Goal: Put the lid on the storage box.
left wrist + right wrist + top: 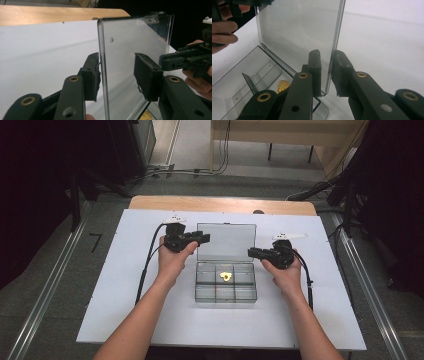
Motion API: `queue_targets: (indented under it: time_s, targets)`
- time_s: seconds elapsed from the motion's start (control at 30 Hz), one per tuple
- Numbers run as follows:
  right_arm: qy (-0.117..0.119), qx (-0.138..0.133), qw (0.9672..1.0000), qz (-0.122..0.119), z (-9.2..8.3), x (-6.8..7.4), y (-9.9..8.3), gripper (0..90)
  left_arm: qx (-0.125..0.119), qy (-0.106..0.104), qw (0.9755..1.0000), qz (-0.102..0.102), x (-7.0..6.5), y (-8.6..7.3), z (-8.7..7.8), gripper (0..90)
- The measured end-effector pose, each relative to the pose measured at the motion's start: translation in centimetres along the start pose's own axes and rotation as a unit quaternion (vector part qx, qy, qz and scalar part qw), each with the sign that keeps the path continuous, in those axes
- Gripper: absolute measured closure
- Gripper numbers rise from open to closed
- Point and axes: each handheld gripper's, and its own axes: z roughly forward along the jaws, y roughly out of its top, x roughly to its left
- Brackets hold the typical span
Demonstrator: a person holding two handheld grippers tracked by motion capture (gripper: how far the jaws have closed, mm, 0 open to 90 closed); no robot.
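clear box [225, 287], yellow piece [226, 276] (white table [125, 290])

Clear box [225, 287], lid [226, 241] open, upright.
Six compartments; small yellow piece [226, 276] in the far middle one. On white table.

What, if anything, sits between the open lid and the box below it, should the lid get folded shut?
Nothing visible blocks it. The clear lid stands upright, with the left tongs and right tongs each straddling a side edge. The box holds a small yellow piece lying low in the middle back compartment, below the rim.
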Motion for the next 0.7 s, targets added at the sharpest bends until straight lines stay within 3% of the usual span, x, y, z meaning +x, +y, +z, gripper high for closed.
queue_targets:
  time_s: [0.07, 0.27, 0.43, 0.7]
  targets:
    - [-0.001, 0.0, 1.0, -0.002, 0.0, 0.0, 0.0, 75.8, 0.003, 0.008, 1.0, 0.001, -0.1, 0.0, 0.0, 60.7]
    - [-0.004, 0.002, 1.0, -0.007, -0.1, 0.2, 0.0, 75.5, 0.0, 0.003, 1.0, 0.002, -0.2, -0.1, -0.4, 65.8]
    - [-0.002, 0.006, 0.9999, -0.011, -0.3, 0.4, 0.2, 73.3, -0.008, -0.005, 0.9999, 0.012, -0.7, -0.3, -1.0, 66.4]
    - [-0.008, -0.01, 0.9998, -0.014, -1.4, 1.0, 1.0, 63.9, -0.017, -0.019, 0.9993, 0.026, -1.4, -0.8, -1.9, 65.0]
